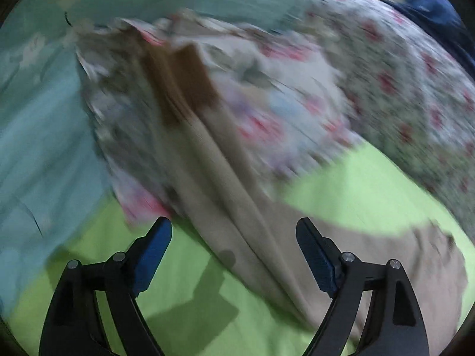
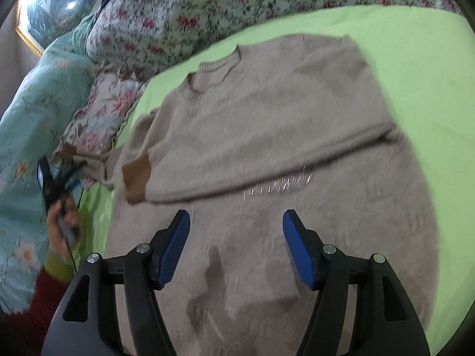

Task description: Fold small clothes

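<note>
Left view motion-blurred, beige knit sweater point(image 2: 267, 124) with brown cuff point(image 2: 136, 178) flat on green bed sheet point(image 2: 415, 59), left tongs point(image 1: 234, 228) and right tongs point(image 2: 236, 219) both wide, empty.

**Count on the bed**

One beige sweater point(image 2: 267, 124) with two brown cuffs. Two tongs: left point(image 1: 234, 231), right point(image 2: 236, 222), each with two blue pads. One green sheet point(image 2: 415, 59). One floral quilt point(image 2: 207, 9), one teal quilt point(image 2: 35, 112), one framed picture point(image 2: 50, 9).

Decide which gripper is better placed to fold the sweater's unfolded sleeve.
Probably left: the left gripper, open, faces the sleeve lying over the pillow. The right gripper hangs over the sweater body.
</note>
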Motion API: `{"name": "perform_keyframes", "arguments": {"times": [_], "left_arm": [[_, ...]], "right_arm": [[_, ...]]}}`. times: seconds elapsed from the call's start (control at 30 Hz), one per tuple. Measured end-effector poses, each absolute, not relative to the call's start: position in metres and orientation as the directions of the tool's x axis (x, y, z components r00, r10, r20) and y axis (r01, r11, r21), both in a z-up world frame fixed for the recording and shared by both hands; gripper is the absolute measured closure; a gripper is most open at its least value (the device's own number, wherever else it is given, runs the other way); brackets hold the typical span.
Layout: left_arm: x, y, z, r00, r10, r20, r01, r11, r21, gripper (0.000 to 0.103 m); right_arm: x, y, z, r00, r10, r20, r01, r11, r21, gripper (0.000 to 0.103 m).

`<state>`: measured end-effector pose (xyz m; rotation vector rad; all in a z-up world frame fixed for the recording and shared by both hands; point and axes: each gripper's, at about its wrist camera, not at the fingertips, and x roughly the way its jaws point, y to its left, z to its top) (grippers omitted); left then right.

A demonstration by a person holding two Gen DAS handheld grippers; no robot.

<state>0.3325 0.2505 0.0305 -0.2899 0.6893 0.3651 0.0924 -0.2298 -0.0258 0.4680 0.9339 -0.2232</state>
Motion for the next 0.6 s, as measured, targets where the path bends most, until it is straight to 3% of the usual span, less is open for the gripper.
{"name": "perform_keyframes", "arguments": {"times": [0.13, 0.2, 0.23, 0.27, 0.4, 0.6], "left_arm": [[0.352, 0.297, 0.046, 0.706, 0.280, -0.651, -0.502, 0.846, -0.180, 0.019], [0.357, 0.307, 0.050, 0.709, 0.289, -0.644, -0.513, 0.837, -0.189, 0.041], [0.359, 0.313, 0.051, 0.715, 0.269, -0.645, -0.500, 0.842, -0.204, 0.080], [0.360, 0.317, 0.051, 0.716, 0.247, -0.652, -0.491, 0.843, -0.220, 0.094], [0.341, 0.308, 0.059, 0.750, 0.226, -0.622, -0.455, 0.859, -0.236, 0.095], [0.304, 0.237, 0.069, 0.805, 0.078, -0.588, -0.290, 0.917, -0.275, 0.096]], "right_arm": [[0.083, -0.236, -0.034, 0.563, 0.013, -0.826, 0.407, 0.865, 0.292, 0.036], [0.079, -0.241, -0.039, 0.553, 0.007, -0.833, 0.432, 0.853, 0.294, 0.036], [0.077, -0.244, -0.041, 0.550, 0.008, -0.835, 0.441, 0.846, 0.299, 0.036], [0.075, -0.244, -0.043, 0.548, 0.008, -0.837, 0.448, 0.841, 0.302, 0.036], [0.071, -0.246, -0.044, 0.555, 0.011, -0.832, 0.451, 0.836, 0.312, 0.036], [0.070, -0.242, -0.039, 0.588, 0.032, -0.808, 0.436, 0.829, 0.350, 0.036]]}}
